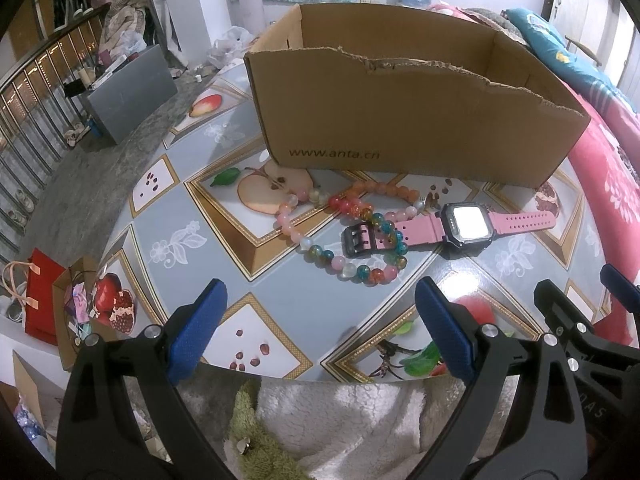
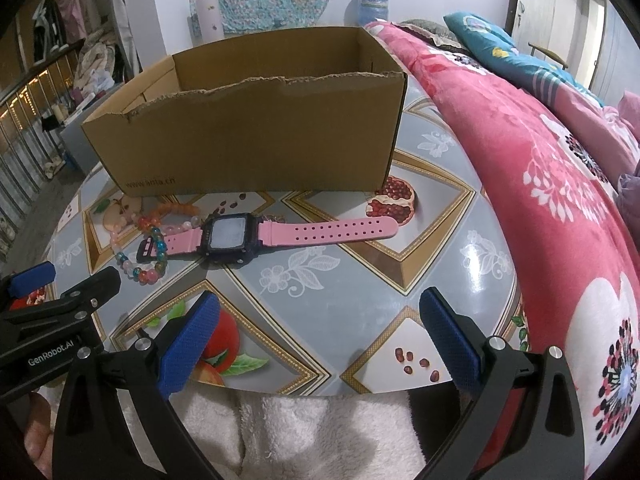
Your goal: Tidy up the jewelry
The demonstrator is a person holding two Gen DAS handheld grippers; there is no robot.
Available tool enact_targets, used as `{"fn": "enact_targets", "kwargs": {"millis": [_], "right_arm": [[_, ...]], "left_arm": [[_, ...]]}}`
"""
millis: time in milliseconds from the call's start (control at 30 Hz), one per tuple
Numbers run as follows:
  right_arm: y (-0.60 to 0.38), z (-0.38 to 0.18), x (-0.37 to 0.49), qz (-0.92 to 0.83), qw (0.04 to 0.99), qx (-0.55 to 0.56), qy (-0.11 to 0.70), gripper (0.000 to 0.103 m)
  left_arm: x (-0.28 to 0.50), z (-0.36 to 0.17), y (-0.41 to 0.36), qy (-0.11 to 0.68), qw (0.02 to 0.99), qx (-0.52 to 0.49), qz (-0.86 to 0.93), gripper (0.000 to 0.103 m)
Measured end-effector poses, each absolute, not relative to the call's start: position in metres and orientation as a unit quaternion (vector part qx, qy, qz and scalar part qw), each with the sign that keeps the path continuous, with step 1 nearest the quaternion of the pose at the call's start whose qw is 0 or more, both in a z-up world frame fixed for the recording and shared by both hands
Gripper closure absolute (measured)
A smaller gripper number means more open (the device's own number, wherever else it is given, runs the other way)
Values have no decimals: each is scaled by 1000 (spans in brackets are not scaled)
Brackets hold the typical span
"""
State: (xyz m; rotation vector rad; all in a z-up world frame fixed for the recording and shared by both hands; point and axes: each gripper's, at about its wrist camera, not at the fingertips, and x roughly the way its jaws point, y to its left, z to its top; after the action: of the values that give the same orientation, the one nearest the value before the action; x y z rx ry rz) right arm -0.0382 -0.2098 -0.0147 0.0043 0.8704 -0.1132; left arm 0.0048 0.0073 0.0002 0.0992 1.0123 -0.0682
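Observation:
A pink-strapped watch (image 1: 466,226) (image 2: 230,236) lies flat on the table in front of an open cardboard box (image 1: 400,120) (image 2: 248,136). A multicoloured bead bracelet (image 1: 352,268) (image 2: 140,268) overlaps its buckle end, beside a pale pink bead bracelet (image 1: 286,216) and an orange bead bracelet (image 1: 384,190) (image 2: 176,210). My left gripper (image 1: 320,328) hangs open at the table's near edge, short of the beads, with nothing in it. My right gripper (image 2: 320,332) is open too, near the front edge, below the watch.
The round table (image 1: 192,248) (image 2: 360,272) has a glossy fruit-patterned cover. A bed with a red floral quilt (image 2: 560,168) runs along the right. Fluffy white fabric (image 1: 352,424) lies below the table edge. Paper bags (image 1: 44,300) and clutter sit on the floor at left.

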Motion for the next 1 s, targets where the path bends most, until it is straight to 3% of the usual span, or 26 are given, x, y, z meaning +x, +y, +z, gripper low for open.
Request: {"fn": "enact_targets", "kwargs": {"millis": [667, 833, 1000], "right_arm": [[-197, -10, -42, 17, 921, 7, 389, 6], [-181, -7, -35, 63, 924, 5, 377, 11], [-160, -8, -23, 104, 919, 1, 381, 26]], "left_arm": [[8, -4, 59, 462, 885, 16, -57, 12], [10, -4, 79, 427, 893, -29, -141, 12], [23, -3, 91, 423, 889, -59, -163, 8]]}}
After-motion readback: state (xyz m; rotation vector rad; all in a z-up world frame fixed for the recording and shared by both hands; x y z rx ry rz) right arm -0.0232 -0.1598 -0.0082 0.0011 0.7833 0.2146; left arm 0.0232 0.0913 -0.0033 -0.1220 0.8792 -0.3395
